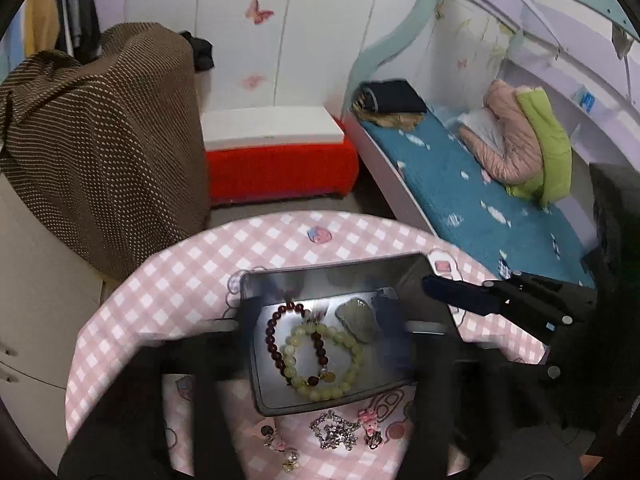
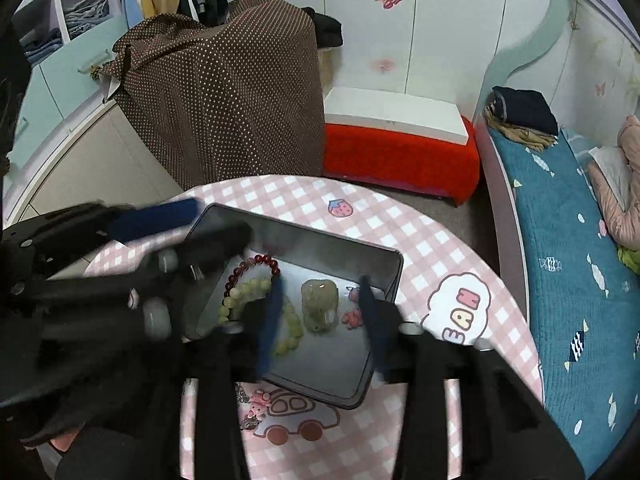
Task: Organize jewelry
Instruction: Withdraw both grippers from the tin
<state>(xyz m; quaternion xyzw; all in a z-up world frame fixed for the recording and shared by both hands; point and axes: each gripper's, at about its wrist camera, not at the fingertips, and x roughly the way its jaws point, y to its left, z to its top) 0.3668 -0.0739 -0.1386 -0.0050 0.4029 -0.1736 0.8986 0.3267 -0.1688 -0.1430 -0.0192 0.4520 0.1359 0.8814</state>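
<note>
Both grippers (image 2: 322, 316) (image 1: 326, 320) hover open-jawed over tray (image 2: 394, 276).

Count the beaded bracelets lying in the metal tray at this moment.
2. The dark red bracelet lies at the left of the metal tray, and the pale green bracelet overlaps it toward the tray's middle. The right wrist view shows no more.

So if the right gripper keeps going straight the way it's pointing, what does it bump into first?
Probably the green jade stone. The right gripper is open and points down into the metal tray, with the stone between its fingers. Depth is hard to judge, so it might reach the tray floor beside it instead.
</note>
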